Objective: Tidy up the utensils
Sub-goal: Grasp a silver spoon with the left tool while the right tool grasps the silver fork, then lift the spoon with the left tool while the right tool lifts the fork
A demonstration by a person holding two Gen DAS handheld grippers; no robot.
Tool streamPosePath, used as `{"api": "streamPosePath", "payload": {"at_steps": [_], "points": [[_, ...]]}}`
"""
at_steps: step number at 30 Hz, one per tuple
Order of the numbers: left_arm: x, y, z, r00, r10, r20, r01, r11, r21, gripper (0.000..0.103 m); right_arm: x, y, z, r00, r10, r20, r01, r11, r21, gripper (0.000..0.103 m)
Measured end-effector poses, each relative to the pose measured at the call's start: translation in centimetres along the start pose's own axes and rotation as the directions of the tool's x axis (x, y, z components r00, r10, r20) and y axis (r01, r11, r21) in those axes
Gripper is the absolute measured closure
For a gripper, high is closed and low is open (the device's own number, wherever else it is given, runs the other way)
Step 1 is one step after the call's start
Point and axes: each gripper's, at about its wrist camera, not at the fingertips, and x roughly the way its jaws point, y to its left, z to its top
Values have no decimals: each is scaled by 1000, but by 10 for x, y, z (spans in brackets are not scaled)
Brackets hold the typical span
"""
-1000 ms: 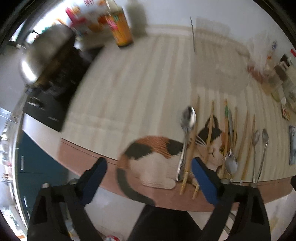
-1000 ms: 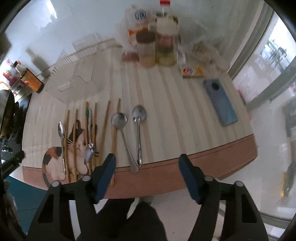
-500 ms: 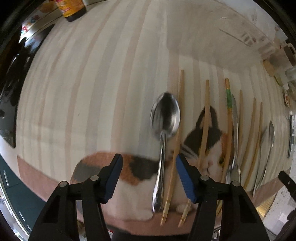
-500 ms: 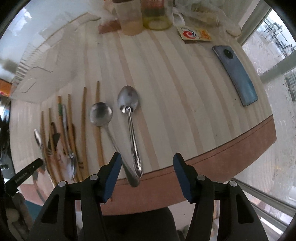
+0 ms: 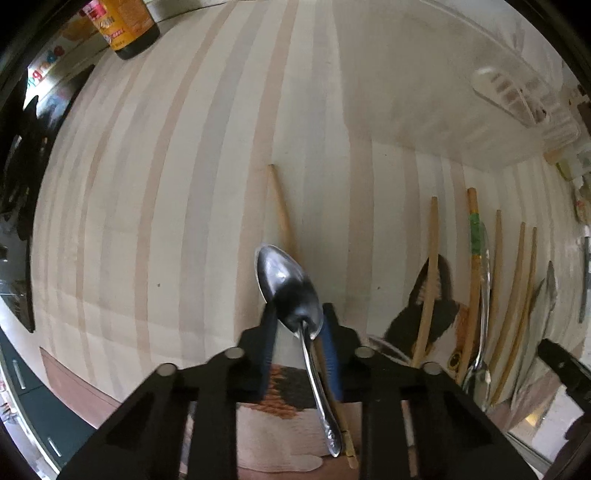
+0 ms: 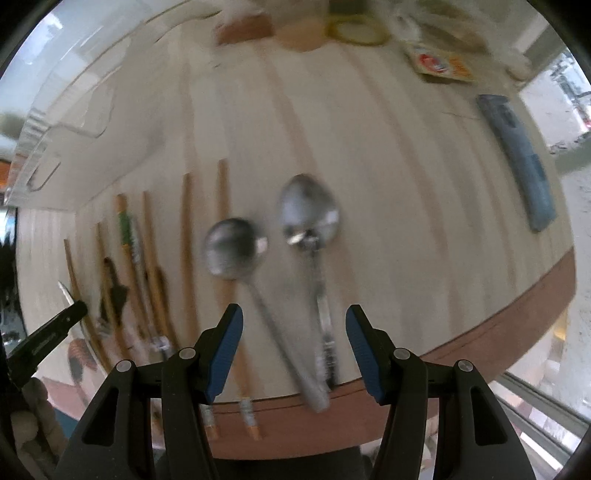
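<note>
Spoon (image 5: pixel 291 291) pinched at its neck in left claw (image 5: pixel 299 328), bowl forward, seemingly just above the desk (image 5: pixel 166 184) and a chopstick (image 5: pixel 280 206). Right claw (image 6: pixel 293 332) spread, hovering over two spoons (image 6: pixel 308 214) near the desk edge, gripping nothing. Other chopsticks (image 6: pixel 186 229) lie in a row, so sorting looks barely begun; most utensils remain.

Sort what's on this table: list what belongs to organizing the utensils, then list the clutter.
Job: metal spoon between the left gripper's fingers; two spoons ahead of the open right gripper; wooden chopsticks.

Clutter: blue phone, sauce bottle, snack packet.
</note>
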Motion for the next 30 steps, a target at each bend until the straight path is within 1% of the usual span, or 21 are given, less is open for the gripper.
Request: {"api": "streamPosePath", "payload": {"at_steps": [2, 5, 6, 9, 11, 12, 13, 14, 15, 16, 18, 20, 21, 22, 23, 24, 26, 27, 28, 30], "points": [[-3, 4, 1, 1000, -2, -3, 2, 1000, 7, 94, 4, 10, -2, 999, 37, -21, -38, 999, -9, 43], [-8, 17, 2, 1000, 2, -3, -2, 1000, 16, 98, 9, 33, -9, 995, 76, -59, -79, 996, -45, 43], [-8, 23, 5, 1000, 4, -5, -4, 1000, 15, 99, 11, 43, -13, 994, 84, -69, -89, 994, -67, 43], [-14, 36, 2, 1000, 1, -11, -1, 1000, 7, 99, 18, 68, -23, 993, 78, -92, -89, 989, -121, 43], [-17, 44, 3, 999, -41, -25, 41, 999, -15, 98, 25, 81, -26, 993, 60, -103, -75, 986, -148, 43], [-20, 50, 2, 997, -67, -31, 66, 997, -35, 97, 28, 89, -29, 994, 36, -107, -53, 985, -163, 45], [-21, 61, 1, 994, -100, -38, 98, 994, -58, 97, 33, 94, -30, 994, 10, -113, -30, 984, -178, 59], [-25, 65, 1, 992, -121, -44, 118, 990, -71, 96, 38, 99, -31, 993, -3, -121, -21, 981, -191, 66], [-27, 70, 1, 990, -134, -46, 130, 988, -79, 96, 37, 102, -34, 993, 8, -117, -30, 980, -195, 76], [-30, 76, 0, 987, -154, -43, 149, 984, -93, 94, 36, 107, -36, 994, -5, -107, -17, 979, -202, 92], [-36, 84, 5, 985, -167, -38, 162, 981, -107, 92, 29, 111, -40, 997, -25, -71, 9, 977, -213, 97], [-42, 94, 4, 984, -177, -35, 172, 979, -110, 88, 19, 112, -41, 999, -14, -47, 4, 980, -197, 102], [-44, 98, 3, 982, -185, -34, 180, 977, -111, 86, 16, 112, -42, 999, -6, -37, 0, 983, -182, 102], [-40, 111, 14, 981, -191, -32, 186, 976, -112, 81, 11, 111, -37, 999, 3, -32, -9, 986, -169, 102], [-40, 116, 12, 980, -195, -31, 190, 975, -117, 76, 6, 108, -38, 999, 20, -28, -24, 988, -154, 102], [-41, 122, 11, 980, -199, -30, 194, 973, -128, 74, 1, 110, -25, 999, 33, -26, -37, 989, -141, 102], [-42, 145, 7, 978, -207, -28, 201, 969, -144, 73, -11, 95, -26, 998, 57, -15, -59, 992, -114, 102], [-42, 148, 10, 978, -208, -29, 201, 967, -154, 73, -15, 93, -27, 997, 74, -9, -75, 992, -98, 102], [-40, 153, 4, 977, -210, -28, 203, 965, -166, 73, -25, 91, -17, 996, 83, -9, -84, 992, -91, 102], [-34, 166, 1, 974, -226, -22, 218, 957, -191, 73, -35, 88, -16, 996, 92, 2, -92, 993, -78, 102]]}}
